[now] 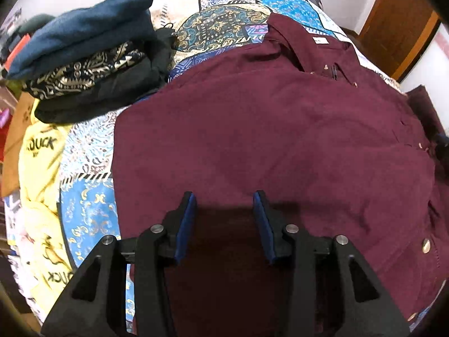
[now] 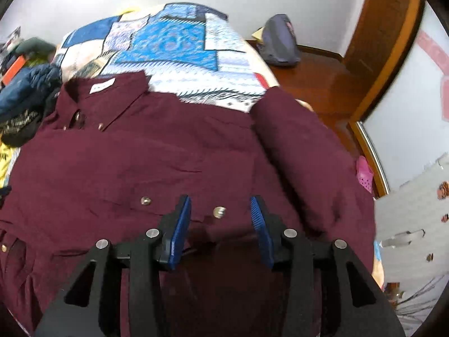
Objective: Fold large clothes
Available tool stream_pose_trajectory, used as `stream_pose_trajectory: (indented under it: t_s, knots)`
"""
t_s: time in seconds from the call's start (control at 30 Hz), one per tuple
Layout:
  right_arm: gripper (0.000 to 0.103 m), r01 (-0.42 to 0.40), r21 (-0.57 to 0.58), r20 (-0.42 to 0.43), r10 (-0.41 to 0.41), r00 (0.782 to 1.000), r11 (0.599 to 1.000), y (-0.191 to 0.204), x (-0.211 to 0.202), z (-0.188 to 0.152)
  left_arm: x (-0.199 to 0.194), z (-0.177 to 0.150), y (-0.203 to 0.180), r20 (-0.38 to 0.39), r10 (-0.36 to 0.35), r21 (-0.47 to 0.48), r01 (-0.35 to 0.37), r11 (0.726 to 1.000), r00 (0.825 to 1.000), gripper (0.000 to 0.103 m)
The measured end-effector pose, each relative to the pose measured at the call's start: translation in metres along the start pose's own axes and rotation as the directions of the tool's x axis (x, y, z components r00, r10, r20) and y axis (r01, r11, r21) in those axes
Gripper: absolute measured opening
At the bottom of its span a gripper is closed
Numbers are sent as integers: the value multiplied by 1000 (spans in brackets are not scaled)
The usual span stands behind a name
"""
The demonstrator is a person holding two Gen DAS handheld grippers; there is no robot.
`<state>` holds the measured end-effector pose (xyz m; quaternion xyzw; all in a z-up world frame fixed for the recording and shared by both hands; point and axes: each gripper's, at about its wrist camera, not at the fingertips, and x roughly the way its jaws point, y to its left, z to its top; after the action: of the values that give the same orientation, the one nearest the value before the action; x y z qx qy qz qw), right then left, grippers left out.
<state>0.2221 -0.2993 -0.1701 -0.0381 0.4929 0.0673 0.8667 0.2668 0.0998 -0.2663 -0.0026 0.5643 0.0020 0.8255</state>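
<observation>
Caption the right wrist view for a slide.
Open right claw above a maroon shirt spread on a patchwork bedspread.

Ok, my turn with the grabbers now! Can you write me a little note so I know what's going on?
Left gripper: open, nothing in it, above the shirt's plain side.
Right gripper: open, nothing in it, above the shirt's button side.
The maroon shirt lies on the patterned bedspread, collar at the far end. One side looks folded over already; a sleeve lies toward the bed's edge.
A pile of folded clothes sits beside it; a yellow shirt looks unfolded.
Left: fold the sleeve side in, then fold the shirt up.
</observation>
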Motion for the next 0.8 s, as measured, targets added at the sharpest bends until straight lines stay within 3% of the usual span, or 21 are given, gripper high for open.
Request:
stream_pose_trajectory:
  t_s: [0.17, 0.23, 0.33, 0.4, 0.53, 0.8]
  knots:
    - [41, -14, 35, 28, 13, 1000, 999, -19, -24, 1, -5, 2, -3, -1, -3, 0, 3, 1000, 1000, 45]
    - [41, -1, 33, 56, -1, 998, 999, -25, -37, 3, -13, 5, -7, 18, -16, -1, 16, 1000, 1000, 55]
    - [42, 15, 47, 107, -20, 994, 999, -35, -54, 7, -29, 13, -18, 72, -9, 9, 8, 1000, 997, 59]
    - [49, 28, 69, 138, -37, 990, 997, -44, -63, 10, -43, 21, -29, 110, -11, 21, 9, 1000, 994, 60]
    - [54, 49, 128, 180, -71, 981, 991, -67, -76, 12, -65, 39, -47, 184, -48, 30, 43, 999, 982, 67]
    - [55, 39, 267, 139, -78, 987, 963, -120, -68, -7, -88, 72, -105, 270, -123, 88, 102, 991, 955, 77]
